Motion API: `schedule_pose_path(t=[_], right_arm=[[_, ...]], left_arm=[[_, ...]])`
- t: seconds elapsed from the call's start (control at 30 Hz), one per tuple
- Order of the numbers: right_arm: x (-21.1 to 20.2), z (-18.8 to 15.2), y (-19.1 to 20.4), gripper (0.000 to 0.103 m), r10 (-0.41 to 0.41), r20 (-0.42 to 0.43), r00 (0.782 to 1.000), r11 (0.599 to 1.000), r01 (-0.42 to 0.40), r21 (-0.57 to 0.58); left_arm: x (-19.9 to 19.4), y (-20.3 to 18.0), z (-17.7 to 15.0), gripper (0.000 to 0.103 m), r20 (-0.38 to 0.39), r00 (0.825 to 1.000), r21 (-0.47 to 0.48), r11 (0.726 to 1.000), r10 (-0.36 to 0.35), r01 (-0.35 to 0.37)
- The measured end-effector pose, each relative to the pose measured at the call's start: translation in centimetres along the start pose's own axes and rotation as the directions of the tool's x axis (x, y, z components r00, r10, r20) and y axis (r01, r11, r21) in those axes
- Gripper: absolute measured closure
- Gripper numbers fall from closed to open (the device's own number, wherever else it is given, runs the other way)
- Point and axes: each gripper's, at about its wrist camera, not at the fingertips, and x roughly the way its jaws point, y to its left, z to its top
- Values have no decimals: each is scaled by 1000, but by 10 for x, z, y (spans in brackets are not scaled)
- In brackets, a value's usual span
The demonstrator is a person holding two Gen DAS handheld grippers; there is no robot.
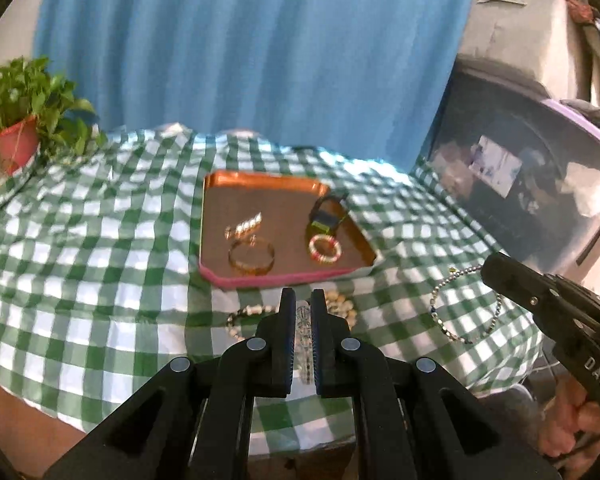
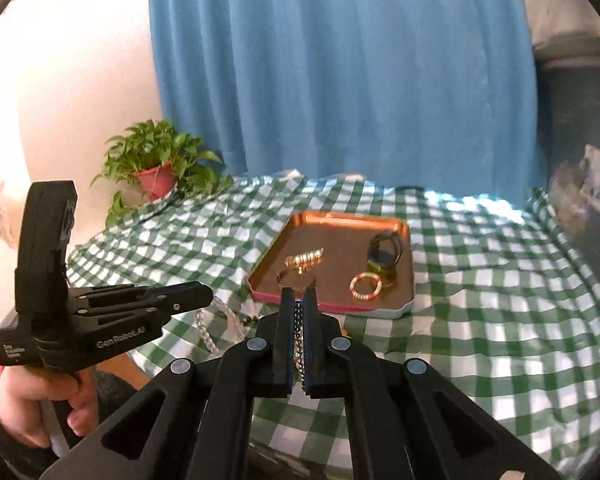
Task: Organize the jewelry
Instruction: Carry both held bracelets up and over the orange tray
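Green-white checked tablecloth [image 1: 100, 240], copper tray [image 1: 220, 216]

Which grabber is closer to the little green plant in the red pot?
Left. The left gripper is on the plant's side; the right gripper sits past it on the far side.

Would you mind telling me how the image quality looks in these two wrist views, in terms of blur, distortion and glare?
Left wrist view: strong fisheye bowing with dark corners; the tray and checked cloth are motion-smeared, while the left gripper is sharp. Right wrist view: same curvature; the wall at left is washed out, the tray rim glares orange, and the right gripper is crisp.
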Motion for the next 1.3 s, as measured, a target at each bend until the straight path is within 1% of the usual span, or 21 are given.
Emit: schedule_pose_path(t=[0.07, 0.2, 0.4, 0.5, 0.57, 0.63, 0.67, 0.73, 0.83, 0.93, 1.07, 1.3], right_arm=[[-17, 6, 7, 101, -20, 18, 1000, 1000, 20, -5], [-49, 14, 16, 101, -31, 62, 998, 999, 31, 8], [-84, 18, 30, 101, -27, 104, 994, 999, 24, 29], [-103, 18, 39, 101, -30, 130, 991, 999, 27, 22], [-110, 17, 43, 101, -34, 132, 991, 999, 32, 21], [-114, 16, 46, 101, -44, 128, 991, 999, 43, 15], [-115, 16, 48, 101, -50, 125, 991, 999, 49, 11], [-115, 15, 49, 101, -67, 125, 990, 998, 66, 12], [-114, 13, 50, 101, -83, 118, 990, 997, 81, 17], [-108, 13, 50, 101, -96, 116, 989, 995, 95, 16], [-92, 13, 46, 101, -110, 97, 989, 994, 109, 8], [-55, 14, 22, 101, -109, 52, 993, 994, 107, 24]], left_arm=[[-16, -6, 5, 95, 28, 1000, 8, 1000, -8, 8], [-50, -22, 14, 95, 89, 996, 28, 999, -19, 16], [-105, -48, 21, 95, 179, 982, 63, 997, -56, 45], [-122, -59, 18, 95, 197, 978, 84, 995, -70, 55], [-130, -65, 14, 95, 200, 976, 101, 993, -82, 63], [-132, -67, 11, 95, 193, 976, 101, 992, -98, 80], [-130, -66, 11, 95, 183, 976, 100, 990, -117, 100], [-125, -66, 9, 95, 174, 978, 100, 990, -113, 97], [-117, -63, 8, 95, 148, 981, 91, 989, -125, 112], [-105, -62, 9, 95, 129, 984, 104, 989, -122, 109], [-80, -59, 15, 95, 100, 986, 104, 987, -131, 121], [-47, -51, 28, 95, 91, 987, 98, 987, -132, 124]])
